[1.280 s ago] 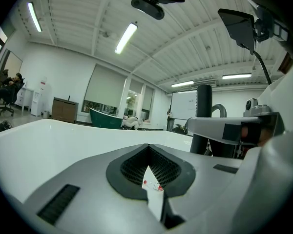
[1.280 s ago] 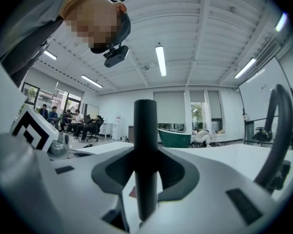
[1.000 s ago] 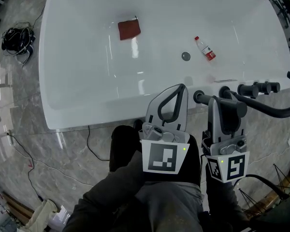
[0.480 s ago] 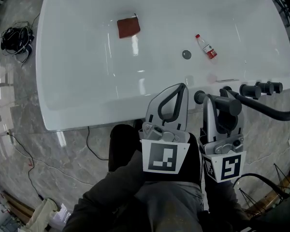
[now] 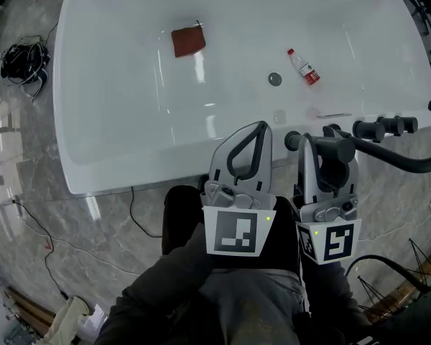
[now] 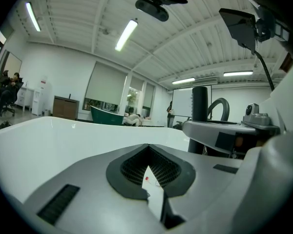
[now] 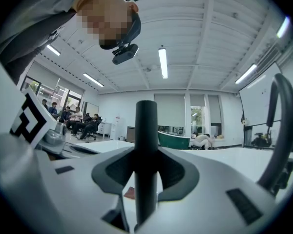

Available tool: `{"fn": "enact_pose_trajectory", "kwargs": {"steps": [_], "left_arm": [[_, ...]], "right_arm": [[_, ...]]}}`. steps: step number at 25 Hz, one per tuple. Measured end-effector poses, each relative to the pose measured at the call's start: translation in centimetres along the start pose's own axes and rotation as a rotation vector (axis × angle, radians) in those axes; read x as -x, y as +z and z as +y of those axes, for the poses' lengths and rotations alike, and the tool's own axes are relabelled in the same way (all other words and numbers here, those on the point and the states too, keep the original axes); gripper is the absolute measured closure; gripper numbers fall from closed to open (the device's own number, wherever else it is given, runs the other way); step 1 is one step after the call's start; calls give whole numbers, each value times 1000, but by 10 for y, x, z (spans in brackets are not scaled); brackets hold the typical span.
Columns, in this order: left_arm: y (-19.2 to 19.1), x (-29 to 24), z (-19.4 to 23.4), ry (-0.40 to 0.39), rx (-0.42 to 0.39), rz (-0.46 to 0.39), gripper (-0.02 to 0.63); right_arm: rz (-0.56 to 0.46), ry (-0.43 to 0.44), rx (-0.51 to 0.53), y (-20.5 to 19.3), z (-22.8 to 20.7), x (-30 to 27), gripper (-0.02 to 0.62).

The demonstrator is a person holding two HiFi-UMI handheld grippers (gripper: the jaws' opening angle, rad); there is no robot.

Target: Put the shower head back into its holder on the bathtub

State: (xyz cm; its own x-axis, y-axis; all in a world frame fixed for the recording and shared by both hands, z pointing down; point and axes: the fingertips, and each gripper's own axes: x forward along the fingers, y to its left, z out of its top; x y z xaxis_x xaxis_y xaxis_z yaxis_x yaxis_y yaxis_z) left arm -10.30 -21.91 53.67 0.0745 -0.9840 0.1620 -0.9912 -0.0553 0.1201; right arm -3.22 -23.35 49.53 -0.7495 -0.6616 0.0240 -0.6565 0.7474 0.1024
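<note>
Right gripper (image 7: 146, 152): jaws closed on the shower head (image 7: 146, 126). Its dark, round handle stands upright between the two pads and runs up well past the jaw tips. In the head view the same dark part lies across these jaws, above the near rim of the bathtub (image 5: 115, 178). Whether its lower end sits in a holder cannot be told from any view.

Left gripper (image 5: 260, 126): jaws drawn together at the tips, with only a thin slit open behind them. Nothing is held. It sits just beside the right gripper, on that gripper's left, and its tips also reach the near rim.

Black fittings: a row of tap knobs (image 5: 379, 128) stands on the rim to the right of the right jaws. A curved black spout (image 5: 409, 165) arches further right, and the right gripper view shows it at the right edge of the frame.

Inside the tub, ahead of both sets of jaws:
- A drain (image 5: 274, 79) lies just beyond the left jaw tips.
- A small bottle with a red cap (image 5: 302, 67) lies on its side near the drain, to its right.
- A red cloth (image 5: 189, 42) lies well apart, ahead and to the left.

A bundle of black cable (image 5: 18, 57) lies on the marble floor (image 5: 57, 228), far left of both grippers.
</note>
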Motion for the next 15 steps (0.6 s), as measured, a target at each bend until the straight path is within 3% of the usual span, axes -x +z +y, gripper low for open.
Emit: {"fn": "enact_pose_trajectory", "kwargs": {"steps": [9, 15], "left_arm": [[1, 3, 4, 3, -2, 7, 604], [-1, 3, 5, 5, -4, 13, 604]], "right_arm": [[115, -37, -13, -27, -9, 8, 460], [86, -30, -45, -30, -11, 6, 460]]}}
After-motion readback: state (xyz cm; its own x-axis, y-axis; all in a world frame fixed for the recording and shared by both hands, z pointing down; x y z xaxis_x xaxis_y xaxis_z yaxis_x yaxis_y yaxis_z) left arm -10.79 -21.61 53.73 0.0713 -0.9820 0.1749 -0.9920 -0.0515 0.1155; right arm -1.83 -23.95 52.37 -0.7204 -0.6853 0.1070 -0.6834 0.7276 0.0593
